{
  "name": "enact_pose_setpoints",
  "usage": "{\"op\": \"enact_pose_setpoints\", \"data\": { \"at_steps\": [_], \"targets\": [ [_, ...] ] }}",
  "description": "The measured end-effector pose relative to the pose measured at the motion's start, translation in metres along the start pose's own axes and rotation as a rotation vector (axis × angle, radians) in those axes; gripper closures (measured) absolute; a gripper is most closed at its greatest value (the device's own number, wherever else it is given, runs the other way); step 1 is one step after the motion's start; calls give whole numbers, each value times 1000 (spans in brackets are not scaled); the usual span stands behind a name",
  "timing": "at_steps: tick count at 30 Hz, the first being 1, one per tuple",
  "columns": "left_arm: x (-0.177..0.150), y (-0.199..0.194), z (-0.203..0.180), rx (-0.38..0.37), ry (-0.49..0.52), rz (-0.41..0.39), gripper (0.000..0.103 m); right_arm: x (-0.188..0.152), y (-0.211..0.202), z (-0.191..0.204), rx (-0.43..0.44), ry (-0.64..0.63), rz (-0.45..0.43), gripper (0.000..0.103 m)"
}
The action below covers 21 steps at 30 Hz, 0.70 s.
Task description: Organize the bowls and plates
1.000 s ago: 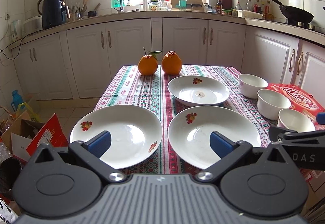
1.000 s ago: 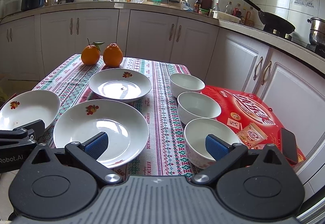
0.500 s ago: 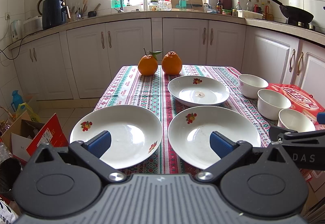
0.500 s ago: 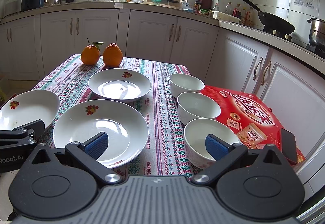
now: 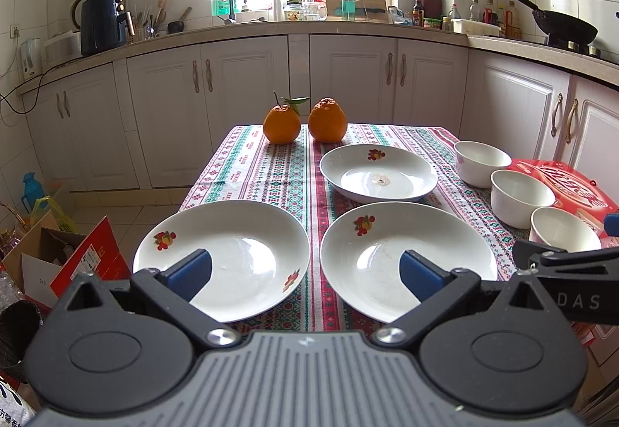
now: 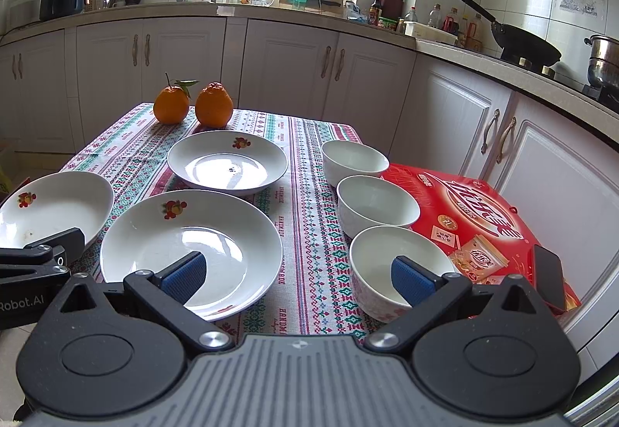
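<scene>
Three white plates with fruit prints lie on the patterned tablecloth: near left point(image 5: 232, 245) point(image 6: 50, 202), near middle point(image 5: 390, 253) point(image 6: 216, 229), and far point(image 5: 379, 171) point(image 6: 228, 164). Three white bowls stand in a row at the right: far point(image 5: 481, 158) point(image 6: 354, 158), middle point(image 5: 520, 197) point(image 6: 377, 202), near point(image 5: 561, 229) point(image 6: 390, 257). My left gripper point(image 5: 305, 274) is open and empty, held above the near edge before the two near plates. My right gripper point(image 6: 296, 274) is open and empty, between the middle plate and the near bowl.
Two oranges point(image 5: 303, 121) point(image 6: 191, 106) sit at the table's far end. A red box point(image 6: 479, 218) with a phone point(image 6: 549, 276) on it lies right of the bowls. Cabinets ring the table. Cardboard boxes point(image 5: 58, 257) stand on the floor at left.
</scene>
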<state>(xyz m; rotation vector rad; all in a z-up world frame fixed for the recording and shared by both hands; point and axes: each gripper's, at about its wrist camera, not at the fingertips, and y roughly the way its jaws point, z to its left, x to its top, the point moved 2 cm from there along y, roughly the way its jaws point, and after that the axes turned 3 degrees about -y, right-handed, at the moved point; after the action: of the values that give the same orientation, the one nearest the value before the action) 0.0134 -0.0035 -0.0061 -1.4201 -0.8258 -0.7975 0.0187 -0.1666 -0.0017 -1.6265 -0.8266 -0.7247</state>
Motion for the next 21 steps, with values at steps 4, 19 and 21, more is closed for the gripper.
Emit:
{"op": "enact_pose_setpoints", "data": {
  "at_steps": [4,19,21],
  "targets": [
    [0,0,0,1,0,0,1,0,0,-1,-1,-1,-1,0],
    [5,2,7,2,-7,-2,1,8,4,4,15,-19,-5,0],
    [6,3,8,-1,-5,-3,1,10,6,5,29,-26,-5,0]
  ]
}}
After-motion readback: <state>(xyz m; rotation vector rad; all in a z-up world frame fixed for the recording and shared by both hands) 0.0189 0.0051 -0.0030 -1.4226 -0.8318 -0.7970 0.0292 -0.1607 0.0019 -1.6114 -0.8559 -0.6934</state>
